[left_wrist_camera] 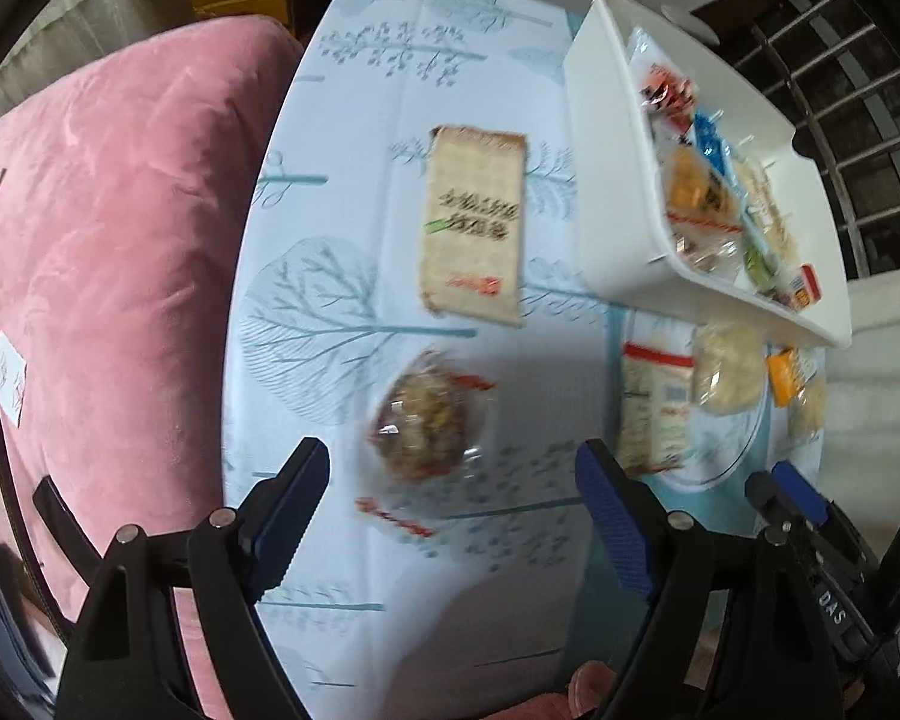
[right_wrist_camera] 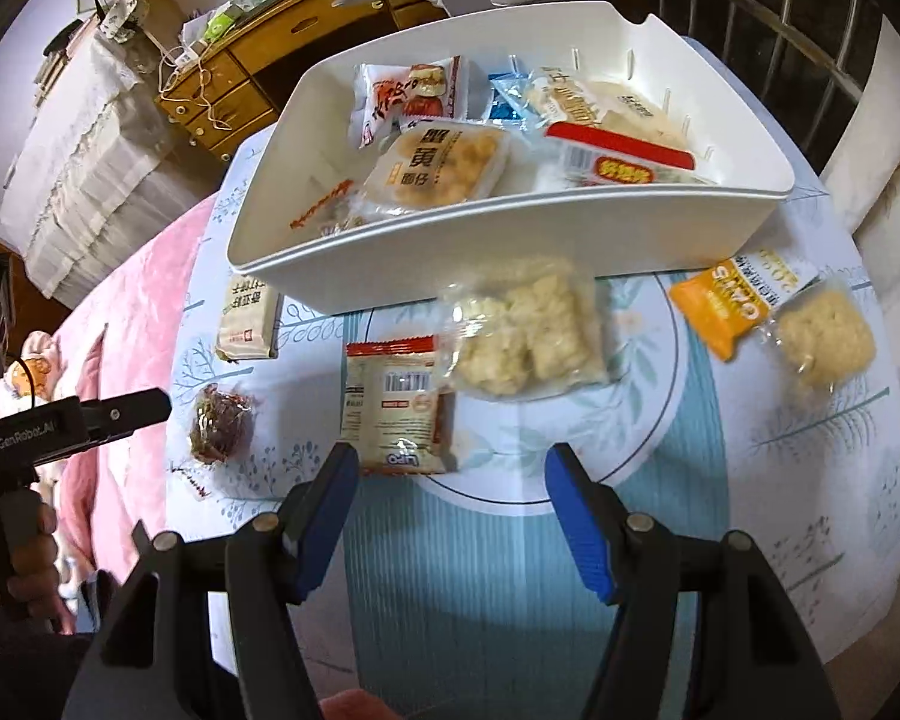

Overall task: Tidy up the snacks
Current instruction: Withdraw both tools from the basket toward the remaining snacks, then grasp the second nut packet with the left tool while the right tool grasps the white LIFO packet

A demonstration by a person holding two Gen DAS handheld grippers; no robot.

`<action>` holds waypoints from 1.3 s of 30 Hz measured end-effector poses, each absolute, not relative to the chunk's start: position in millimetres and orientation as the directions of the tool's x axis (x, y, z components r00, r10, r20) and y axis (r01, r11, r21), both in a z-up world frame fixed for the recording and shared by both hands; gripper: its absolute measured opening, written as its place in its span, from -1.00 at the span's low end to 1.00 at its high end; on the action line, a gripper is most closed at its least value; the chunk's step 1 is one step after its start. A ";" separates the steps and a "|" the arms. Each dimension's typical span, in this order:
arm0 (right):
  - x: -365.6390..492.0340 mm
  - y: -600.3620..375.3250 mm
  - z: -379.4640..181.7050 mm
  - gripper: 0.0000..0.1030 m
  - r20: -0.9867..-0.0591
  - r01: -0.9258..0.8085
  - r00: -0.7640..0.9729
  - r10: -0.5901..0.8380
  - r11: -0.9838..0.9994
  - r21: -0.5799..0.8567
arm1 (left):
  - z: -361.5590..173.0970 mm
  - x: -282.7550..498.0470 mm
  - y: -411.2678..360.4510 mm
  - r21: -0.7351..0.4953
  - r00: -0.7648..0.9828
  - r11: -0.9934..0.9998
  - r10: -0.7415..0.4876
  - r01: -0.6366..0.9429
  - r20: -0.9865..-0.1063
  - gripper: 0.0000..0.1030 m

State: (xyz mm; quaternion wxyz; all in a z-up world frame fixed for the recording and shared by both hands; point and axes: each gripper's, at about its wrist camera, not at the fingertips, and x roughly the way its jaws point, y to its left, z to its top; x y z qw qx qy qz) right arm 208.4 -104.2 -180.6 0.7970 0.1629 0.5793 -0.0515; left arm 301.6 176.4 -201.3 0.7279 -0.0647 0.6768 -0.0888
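Your left gripper hangs spread over the round nut snack near the table's left edge, ready to pinch; your right gripper, spread and empty, faces the red-topped packet; both belong in the white bin.

"GenRobot.AI" on the left hand-held gripper.

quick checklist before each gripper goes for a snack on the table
1. Left gripper open, nothing between its jaws: ok.
2. Right gripper open, nothing held: ok.
3. Round brown snack just ahead of the left gripper, clear of other packets: ok.
4. Barcode packet ahead of the right gripper, but the pale clear bag touches or overlaps its corner: not ok.
5. White bin has free floor at its left end: ok.
6. The two grippers apart from each other: ok.
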 end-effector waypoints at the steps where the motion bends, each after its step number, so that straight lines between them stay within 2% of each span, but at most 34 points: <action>1: 208.2 -100.9 -181.8 0.26 -0.941 0.278 0.325 0.098 0.941 0.194 | -204.4 302.7 179.9 -0.217 0.058 0.974 -0.221 0.058 -0.974 0.61; 6: 212.2 -75.0 -195.7 0.31 -0.944 0.324 0.327 0.036 0.935 0.147 | -221.2 305.8 190.6 -0.248 0.000 0.960 -0.250 0.133 -0.968 0.61; 8: 214.1 -66.8 -199.7 0.46 -0.946 0.339 0.325 0.010 0.932 0.126 | -230.8 306.5 189.7 -0.243 -0.039 0.957 -0.240 0.160 -0.970 0.61; 10: 217.0 -58.0 -204.8 0.49 -0.948 0.348 0.318 -0.014 0.932 0.103 | -240.7 307.3 188.7 -0.247 -0.076 0.953 -0.237 0.176 -0.969 0.61; 20: 240.0 -30.4 -230.6 0.52 -0.963 0.331 0.222 -0.150 0.941 -0.070 | -265.8 316.6 175.1 -0.253 -0.142 0.941 -0.225 0.225 -0.964 0.61; 24: 251.4 -27.4 -237.4 0.52 -0.962 0.313 0.211 -0.174 0.944 -0.102 | -275.9 322.5 172.0 -0.232 -0.148 0.951 -0.204 0.206 -0.968 0.43; 30: 262.4 -26.3 -242.0 0.51 -0.962 0.312 0.197 -0.188 0.942 -0.120 | -277.5 324.2 163.5 -0.216 -0.141 0.948 -0.187 0.234 -0.972 0.28; 31: 262.8 -27.0 -243.3 0.47 -0.963 0.320 0.192 -0.190 0.940 -0.121 | -277.4 324.7 163.0 -0.211 -0.137 0.949 -0.183 0.233 -0.974 0.24; 33: 264.9 -30.3 -244.8 0.24 -0.968 0.330 0.175 -0.178 0.937 -0.112 | -276.7 325.2 162.3 -0.207 -0.130 0.951 -0.181 0.228 -0.975 0.06; 34: 264.5 -30.5 -246.2 0.13 -0.972 0.332 0.163 -0.170 0.937 -0.109 | -276.6 325.7 161.8 -0.201 -0.129 0.953 -0.175 0.228 -0.976 0.03; 36: 262.2 -30.0 -247.7 0.08 -0.976 0.339 0.152 -0.157 0.936 -0.098 | -276.1 329.1 160.5 -0.188 -0.127 0.956 -0.162 0.226 -0.978 -0.04; 39: 259.5 -30.1 -247.3 -0.01 -0.978 0.344 0.150 -0.145 0.935 -0.086 | -276.3 329.8 164.2 -0.187 -0.127 0.959 -0.162 0.214 -0.979 -0.27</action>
